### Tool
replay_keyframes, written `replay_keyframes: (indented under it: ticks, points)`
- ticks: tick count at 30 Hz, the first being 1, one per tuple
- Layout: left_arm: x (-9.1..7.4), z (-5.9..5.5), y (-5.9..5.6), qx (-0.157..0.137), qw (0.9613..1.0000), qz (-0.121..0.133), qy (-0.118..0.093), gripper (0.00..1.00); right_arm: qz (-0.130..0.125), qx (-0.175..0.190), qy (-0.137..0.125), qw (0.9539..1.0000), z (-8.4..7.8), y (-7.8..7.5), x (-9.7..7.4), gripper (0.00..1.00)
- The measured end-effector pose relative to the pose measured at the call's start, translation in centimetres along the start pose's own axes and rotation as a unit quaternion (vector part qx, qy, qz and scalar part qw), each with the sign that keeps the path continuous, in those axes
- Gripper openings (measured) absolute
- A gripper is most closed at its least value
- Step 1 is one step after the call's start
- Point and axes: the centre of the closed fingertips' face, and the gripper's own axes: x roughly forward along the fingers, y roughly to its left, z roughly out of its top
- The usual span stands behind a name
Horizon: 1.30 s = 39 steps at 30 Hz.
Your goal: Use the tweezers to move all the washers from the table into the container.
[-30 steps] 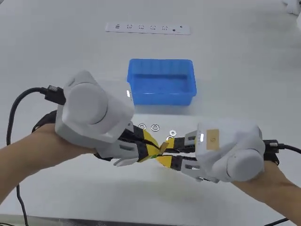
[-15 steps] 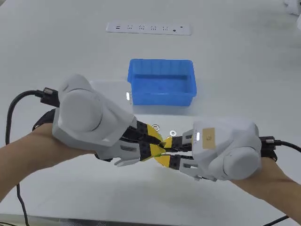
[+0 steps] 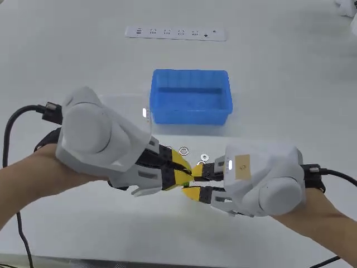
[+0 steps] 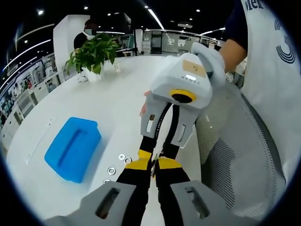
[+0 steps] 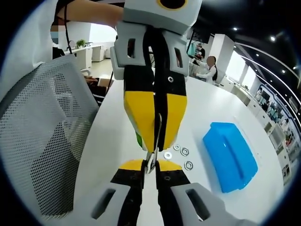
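Tweezers (image 5: 150, 160) gripped in left tongs (image 5: 154, 143) and right tongs (image 4: 154, 157), washers (image 5: 184, 151) nearby.

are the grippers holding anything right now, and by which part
The tweezers, a thin metal strip, are pinched by both the left gripper and the right gripper, whose yellow jaw tips meet nose to nose. Which end each grips cannot be told.

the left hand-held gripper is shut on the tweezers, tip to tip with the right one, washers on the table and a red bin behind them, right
No, the bin is blue, not red; the head view shows it. The rest stands: the left hand-held gripper is shut on the tweezers, tip to tip with the right hand-held gripper, washers on the table.
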Motion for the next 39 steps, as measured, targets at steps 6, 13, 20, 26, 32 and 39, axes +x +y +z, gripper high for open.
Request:
replay_keyframes:
  ticks: [6, 13, 20, 26, 32, 39]
  points:
    - [0.0, 0.0, 0.2, 0.0, 1.0, -0.002, 0.001, 0.07, 0.006, -0.002, 0.002, 1.0, 0.0, -0.2, 0.1, 0.11]
    - [-0.1, 0.0, 0.2, 0.004, 1.0, -0.001, 0.001, 0.07, 0.008, 0.005, 0.003, 0.9999, -0.1, -0.2, 0.3, 0.12]
    - [-0.2, -0.1, 0.5, -0.007, 0.9999, 0.001, -0.009, 0.07, 0.01, 0.01, 0.0, 0.9999, -0.1, -0.2, 0.3, 0.11]
    - [0.3, 0.3, 0.4, 0.0, 0.9999, 0.002, -0.016, 0.07, 0.01, 0.014, 0.001, 0.9998, -0.3, -0.2, 0.1, 0.11]
    - [-0.2, -0.1, 0.2, 0.019, 0.9998, -0.001, 0.004, 0.07, 0.009, 0.011, 0.001, 0.9999, -0.1, -0.1, 0.4, 0.11]
    - [-2.1, -1.3, 0.3, 0.013, 0.9997, 0.005, 0.019, 0.07, 0.011, 0.001, -0.009, 0.9999, 1.2, 0.2, 1.2, 0.11]
